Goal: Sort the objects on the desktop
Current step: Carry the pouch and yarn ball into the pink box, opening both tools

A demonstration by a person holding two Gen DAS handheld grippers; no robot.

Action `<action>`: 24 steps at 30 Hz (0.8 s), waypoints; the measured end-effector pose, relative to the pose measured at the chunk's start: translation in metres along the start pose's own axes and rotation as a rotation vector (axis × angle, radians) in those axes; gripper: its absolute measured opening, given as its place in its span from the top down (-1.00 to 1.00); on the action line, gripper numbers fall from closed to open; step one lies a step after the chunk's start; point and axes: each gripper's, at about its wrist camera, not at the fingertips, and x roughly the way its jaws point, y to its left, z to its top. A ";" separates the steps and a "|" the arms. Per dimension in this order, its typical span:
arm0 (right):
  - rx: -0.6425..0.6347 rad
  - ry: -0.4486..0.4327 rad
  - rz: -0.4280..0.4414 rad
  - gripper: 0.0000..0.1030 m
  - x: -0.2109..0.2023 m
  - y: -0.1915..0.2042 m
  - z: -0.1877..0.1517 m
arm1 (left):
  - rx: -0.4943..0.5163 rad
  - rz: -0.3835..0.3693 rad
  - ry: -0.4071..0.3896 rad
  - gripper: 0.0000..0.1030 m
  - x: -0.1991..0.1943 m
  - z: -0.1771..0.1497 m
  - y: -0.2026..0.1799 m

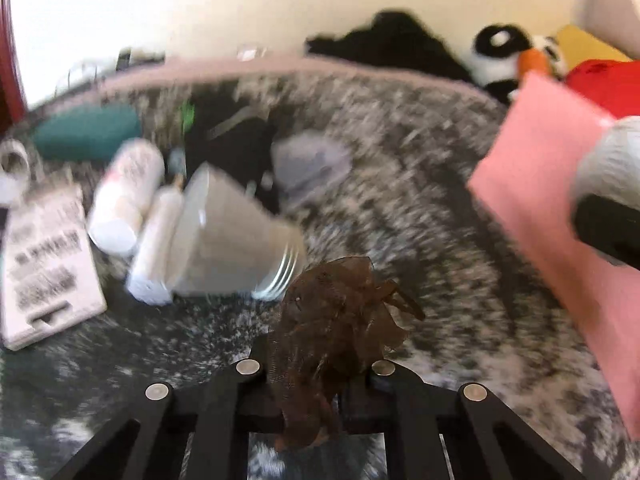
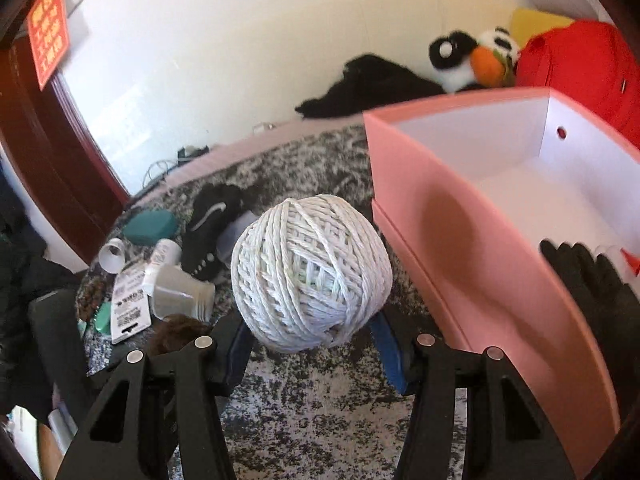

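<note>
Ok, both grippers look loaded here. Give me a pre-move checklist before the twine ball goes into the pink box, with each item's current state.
1. Right gripper shut on the twine ball: ok.
2. Ball lifted off the speckled cover: ok.
3. Pink box open, white floor free near its far wall: ok.
4. Black glove in the box's near corner, leaving room: ok.
5. Left gripper shut on the brown mesh scrunchie: ok.
6. Firmness of the left gripper's hold on the scrunchie: cannot tell, picture blurred.
</note>
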 end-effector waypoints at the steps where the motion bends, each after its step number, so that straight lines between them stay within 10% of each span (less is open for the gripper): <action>1: 0.002 -0.012 -0.001 -0.11 -0.006 -0.001 0.001 | 0.010 -0.008 -0.021 0.81 -0.009 0.002 -0.004; 17: 0.125 -0.248 -0.369 -0.13 -0.118 -0.125 0.025 | 0.211 -0.282 -0.166 0.73 -0.043 0.090 -0.191; 19: 0.199 -0.221 -0.397 -0.18 -0.117 -0.145 0.026 | 0.218 -0.302 -0.110 0.56 -0.027 0.094 -0.218; 22: 0.302 -0.212 -0.443 -0.26 -0.123 -0.172 0.024 | 0.162 -0.279 -0.003 -0.48 0.003 0.096 -0.229; 24: 0.366 -0.245 -0.428 -0.79 -0.132 -0.188 0.022 | 0.119 -0.288 -0.006 -0.69 0.008 0.094 -0.223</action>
